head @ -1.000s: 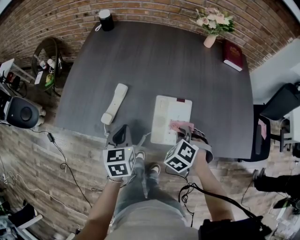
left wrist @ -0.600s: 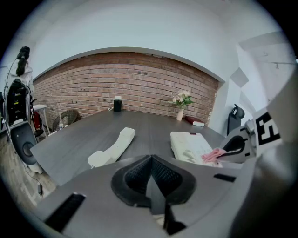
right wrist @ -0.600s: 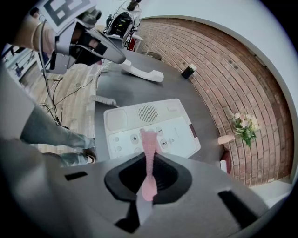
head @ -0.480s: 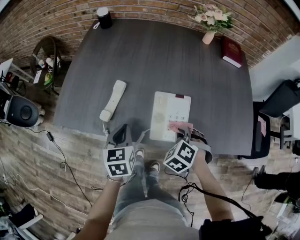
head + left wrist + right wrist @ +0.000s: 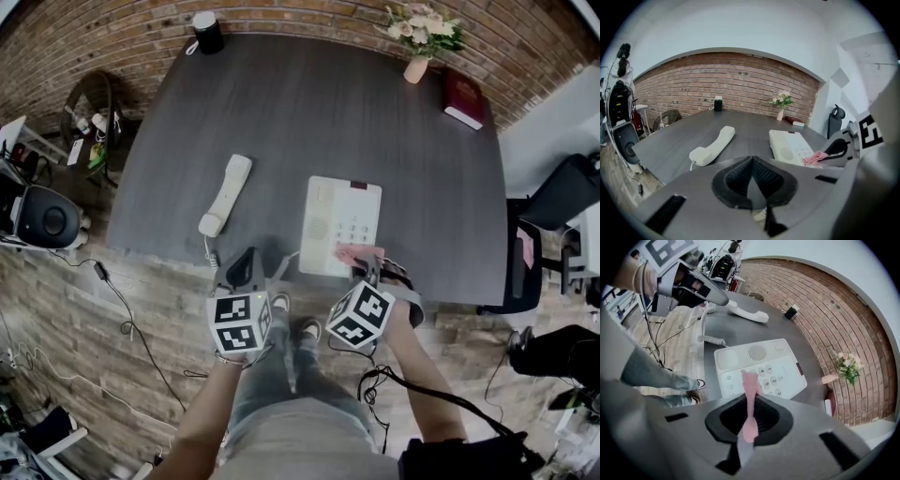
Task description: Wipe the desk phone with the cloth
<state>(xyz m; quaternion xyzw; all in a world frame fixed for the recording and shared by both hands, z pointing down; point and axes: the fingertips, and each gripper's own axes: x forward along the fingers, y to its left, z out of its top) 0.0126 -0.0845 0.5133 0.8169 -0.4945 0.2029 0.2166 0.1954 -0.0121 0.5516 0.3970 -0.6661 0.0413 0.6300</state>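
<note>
Dark grey wooden surface (image 5: pixel 309 103) stands against a red brick wall (image 5: pixel 112 37) and carries the white rectangular desk phone base (image 5: pixel 341 225) with its receiver off. The white elongated handset (image 5: pixel 226 195) lies apart from the base, ahead of the left hand-held gripper (image 5: pixel 242 262) and slightly to that gripper's left, joined to the base by a coiled cord.

Left hand-held gripper: the jaws are together with nothing between them. It hangs at the near edge of the surface, and the base lies ahead and to its right.

Right hand-held gripper (image 5: pixel 373 265): the jaws are clamped on the small pink cloth (image 5: pixel 359 253). In the right gripper view the cloth (image 5: pixel 750 394) runs as a narrow strip straight out from the jaws, and its free end reaches over the near rows of the keypad. Whether the end presses on the keys cannot be told.

Governing relation: the base (image 5: pixel 759 366) lies directly ahead of the right hand-held gripper (image 5: pixel 749 416), just beyond the cloth end. The long axis of the base runs away from this gripper, from the near edge toward the dark display strip at the far end. The right hand-held gripper is the nearer one and carries the cloth, so the wiping stroke probably falls to it, forward along that axis. The far half of the base, the speaker grille and the handset appear not yet covered.
</note>
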